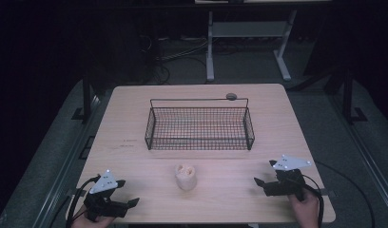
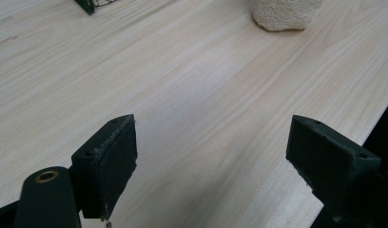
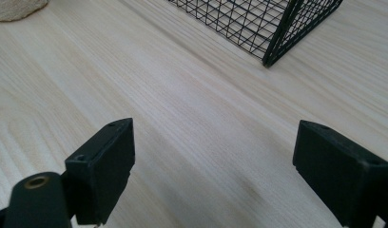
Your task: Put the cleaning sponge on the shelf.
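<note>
A black wire basket (image 1: 199, 142) stands in the middle of the wooden table (image 1: 125, 123), with nothing inside. A beige, porous sponge-like lump (image 1: 186, 176) sits upright in front of it, near the table's front edge. My left gripper (image 1: 130, 204) rests at the front left corner, open, pointing right toward the lump (image 2: 287, 14), which lies well ahead of its jaws (image 2: 216, 161). My right gripper (image 1: 264, 174) is at the front right, open, aimed left. Its view shows the basket's corner (image 3: 282, 33) ahead right and the lump (image 3: 14, 9) far left. Nothing is between the fingers (image 3: 104, 166).
A small grey round object (image 1: 231, 96) sits at the basket's far rim. Beyond the table is a dark floor with cables and a white desk frame (image 1: 210, 52). A basket corner (image 2: 91, 4) peeks in at the top of the left gripper view.
</note>
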